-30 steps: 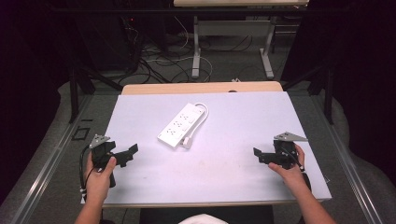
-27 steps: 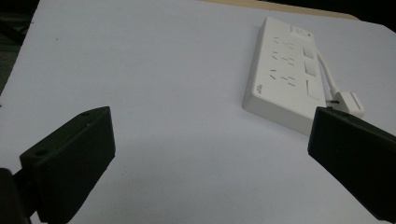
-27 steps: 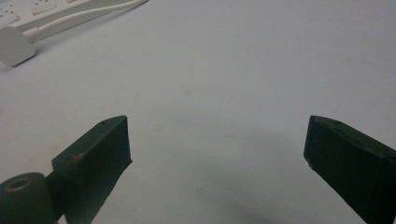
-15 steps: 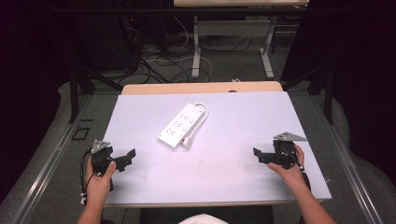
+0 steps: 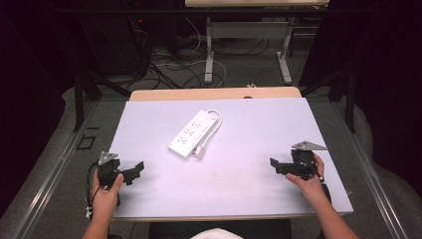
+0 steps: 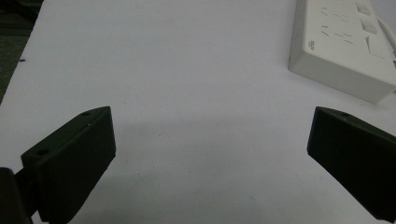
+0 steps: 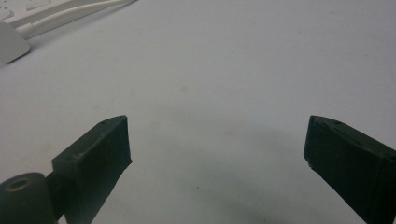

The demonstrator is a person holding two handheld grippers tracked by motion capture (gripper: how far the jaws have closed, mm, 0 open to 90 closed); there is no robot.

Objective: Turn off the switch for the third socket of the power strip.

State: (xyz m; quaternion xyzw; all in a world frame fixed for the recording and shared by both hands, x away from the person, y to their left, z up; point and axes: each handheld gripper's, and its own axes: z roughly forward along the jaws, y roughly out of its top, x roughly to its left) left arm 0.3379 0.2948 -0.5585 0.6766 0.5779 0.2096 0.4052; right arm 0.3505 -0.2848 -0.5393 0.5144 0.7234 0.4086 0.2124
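Note:
A white power strip [image 5: 193, 133] lies near the middle of the pale table [image 5: 249, 129], with its white cord looped back beside it and a plug at its near end. The left gripper view has the strip [image 6: 345, 44] at upper right, past the open black jaws. My left gripper [image 5: 133, 172] sits at the table's front left, open and empty, in a hand. My right gripper [image 5: 276, 165] rests at the front right, open too, with nothing between its fingers. In the right gripper view the strip's end and cord [image 7: 56, 16] lie at upper left.
A wooden board edge [image 5: 214, 93] runs along the table's far side. Beyond it stand metal table legs [image 5: 209, 50] and loose cables [image 5: 169, 64] on the floor. Metal rails [image 5: 50, 174] flank the table on both sides.
My left gripper has drifted slightly back toward the front edge of the table. The right gripper and the power strip have stayed put.

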